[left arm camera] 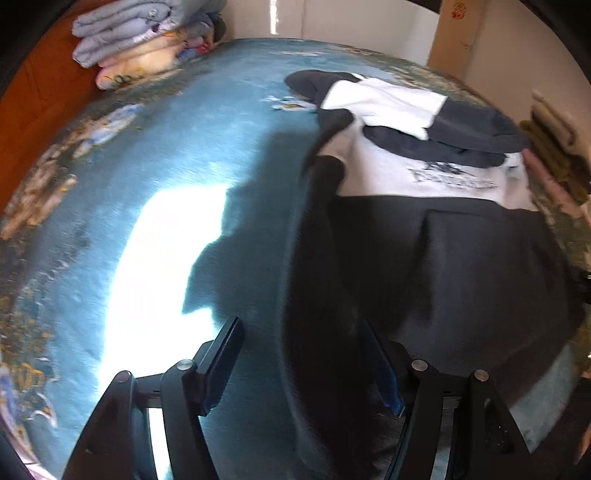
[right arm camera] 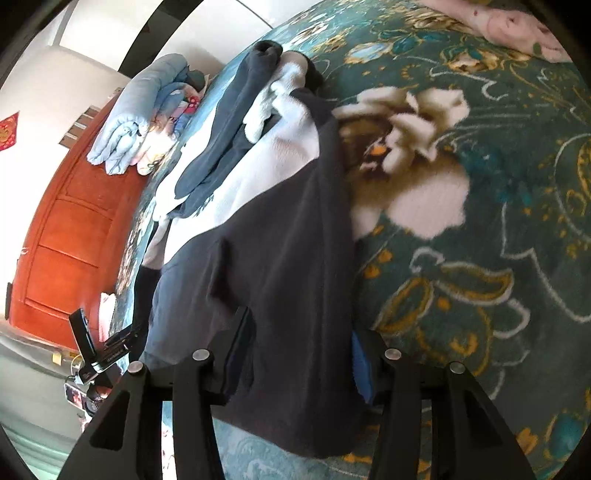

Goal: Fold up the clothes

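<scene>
Left gripper (left arm camera: 301, 363): fingers spread wide, dark hem of the black-and-white sweatshirt (left arm camera: 436, 258) seen draped between them. The right-hand blue pad is partly covered by cloth; whether the fabric is actually pinched can't be told.

Right gripper (right arm camera: 295, 354): fingers likewise held apart, the sweatshirt's (right arm camera: 280, 266) dark lower panel hanging between and over them. A blue pad is visible on the right finger; the left pad is hidden by fabric. Grip contact can't be confirmed.

The sweatshirt is laid on the teal floral plush blanket (left arm camera: 166, 155), dark hem nearest the grippers, white chest panel beyond it, dark sleeves crossed over the upper part. A dark printed graphic with lettering is seen on the white panel in the left view; it is blurred and can't be read.

In the right view, the other gripper's body is seen at lower left with small white lettering on it, too small to read.

An overexposed sunlit patch and a hard shadow are cast on the blanket in the left view.

Farther back, a stack of folded pale blue quilts (left arm camera: 140, 33) is set against the orange-brown wooden headboard (right arm camera: 70, 240). A red wall ornament (right arm camera: 8, 130) is cut off at the frame edge.
</scene>
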`<action>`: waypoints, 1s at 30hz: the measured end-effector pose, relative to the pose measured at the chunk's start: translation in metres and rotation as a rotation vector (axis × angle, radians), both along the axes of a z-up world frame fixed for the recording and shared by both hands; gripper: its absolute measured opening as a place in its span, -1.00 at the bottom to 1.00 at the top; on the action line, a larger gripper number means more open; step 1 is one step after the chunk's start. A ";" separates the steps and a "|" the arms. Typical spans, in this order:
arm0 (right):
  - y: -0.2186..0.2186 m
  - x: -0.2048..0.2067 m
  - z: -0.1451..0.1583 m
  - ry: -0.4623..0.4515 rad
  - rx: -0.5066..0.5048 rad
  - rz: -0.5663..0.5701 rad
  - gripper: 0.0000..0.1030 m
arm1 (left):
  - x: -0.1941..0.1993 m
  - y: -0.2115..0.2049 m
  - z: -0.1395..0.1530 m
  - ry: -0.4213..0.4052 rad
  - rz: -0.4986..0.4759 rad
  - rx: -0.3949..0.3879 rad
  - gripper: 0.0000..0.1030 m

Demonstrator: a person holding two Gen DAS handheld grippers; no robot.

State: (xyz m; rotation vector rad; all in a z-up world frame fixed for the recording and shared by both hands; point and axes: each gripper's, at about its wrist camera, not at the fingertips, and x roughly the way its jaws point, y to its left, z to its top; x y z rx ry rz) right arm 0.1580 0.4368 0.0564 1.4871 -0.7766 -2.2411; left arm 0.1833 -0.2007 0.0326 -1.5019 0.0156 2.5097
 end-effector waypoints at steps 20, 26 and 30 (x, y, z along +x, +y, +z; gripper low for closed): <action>-0.008 0.026 -0.004 0.045 -0.085 0.032 -0.80 | 0.027 -0.004 0.000 -0.022 -0.006 0.060 -0.06; -0.006 0.027 -0.010 0.037 -0.105 0.025 -0.80 | 0.025 -0.006 -0.001 -0.031 0.003 0.094 -0.09; -0.010 0.026 -0.009 0.036 -0.086 0.033 -0.80 | 0.027 0.001 -0.001 -0.032 -0.010 0.120 -0.19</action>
